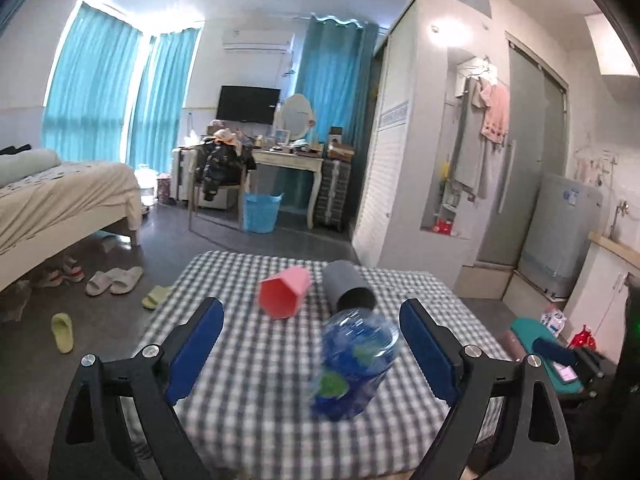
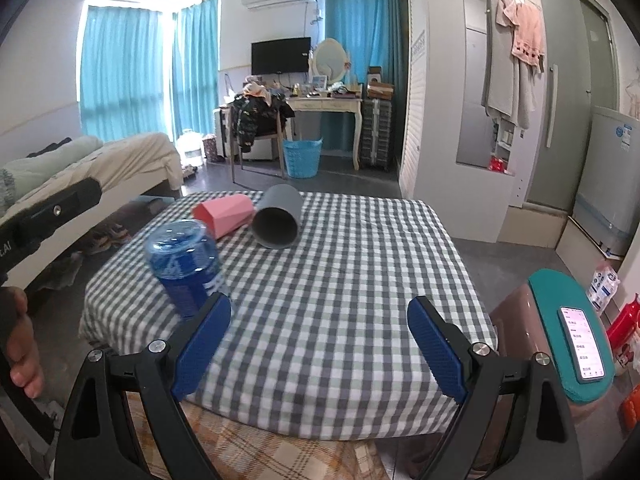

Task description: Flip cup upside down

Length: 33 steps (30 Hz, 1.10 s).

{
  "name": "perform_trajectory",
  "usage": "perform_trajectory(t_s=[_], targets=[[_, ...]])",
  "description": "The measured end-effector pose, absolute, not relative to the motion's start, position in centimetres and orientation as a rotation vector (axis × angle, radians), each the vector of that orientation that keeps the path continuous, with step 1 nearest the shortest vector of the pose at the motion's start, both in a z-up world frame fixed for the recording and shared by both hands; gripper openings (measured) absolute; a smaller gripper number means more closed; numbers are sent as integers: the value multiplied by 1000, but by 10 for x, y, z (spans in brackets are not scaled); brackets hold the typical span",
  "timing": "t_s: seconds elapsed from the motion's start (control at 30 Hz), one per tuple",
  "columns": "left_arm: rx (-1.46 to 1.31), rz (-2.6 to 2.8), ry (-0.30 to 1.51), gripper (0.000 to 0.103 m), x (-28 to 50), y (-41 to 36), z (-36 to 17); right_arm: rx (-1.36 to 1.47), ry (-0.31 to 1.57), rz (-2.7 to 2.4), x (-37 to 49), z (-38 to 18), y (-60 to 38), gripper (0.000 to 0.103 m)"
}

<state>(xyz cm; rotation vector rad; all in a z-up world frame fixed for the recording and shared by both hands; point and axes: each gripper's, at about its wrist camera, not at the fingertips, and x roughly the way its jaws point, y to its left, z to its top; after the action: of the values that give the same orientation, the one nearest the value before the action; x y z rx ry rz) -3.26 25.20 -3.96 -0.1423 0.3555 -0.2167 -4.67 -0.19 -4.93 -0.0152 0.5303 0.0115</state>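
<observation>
Three cups are on the checked tablecloth (image 1: 248, 364) (image 2: 344, 280). A pink faceted cup (image 1: 283, 293) (image 2: 225, 213) and a grey cup (image 1: 347, 289) (image 2: 277, 217) lie on their sides at the far part, mouths toward me. A see-through blue cup (image 1: 356, 360) (image 2: 183, 265) stands on end nearer me; it is blurred and I cannot tell which end is up. My left gripper (image 1: 312, 306) is open, with the blue cup between its fingers, close to the right one and not clamped. My right gripper (image 2: 320, 302) is open over bare cloth, right of the blue cup.
A teal-topped stool (image 2: 560, 300) carrying a phone (image 2: 582, 344) stands at the table's right edge. A hand (image 2: 18, 340) holds the left gripper's body at the left. Bed (image 1: 60, 196), slippers (image 1: 114, 280) and a blue basket (image 1: 260, 212) lie beyond.
</observation>
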Motion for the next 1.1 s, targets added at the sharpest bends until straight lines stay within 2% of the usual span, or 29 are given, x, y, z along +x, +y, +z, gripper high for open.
perform_trajectory(t_s=[0.17,0.27,0.33,1.1], targets=[[-111,-163,407,94,-43,270,-57,-33,492,36,-60,-51,11,90],[-97,-148,433,99,-45,269,-68,-31,491,48,-65,-56,17,91],[-84,-139,436,99,-49,270,-74,-30,491,46,-67,-59,21,103],[-31,-141,444,102,-57,258,-83,-18,481,45,-69,-57,31,103]])
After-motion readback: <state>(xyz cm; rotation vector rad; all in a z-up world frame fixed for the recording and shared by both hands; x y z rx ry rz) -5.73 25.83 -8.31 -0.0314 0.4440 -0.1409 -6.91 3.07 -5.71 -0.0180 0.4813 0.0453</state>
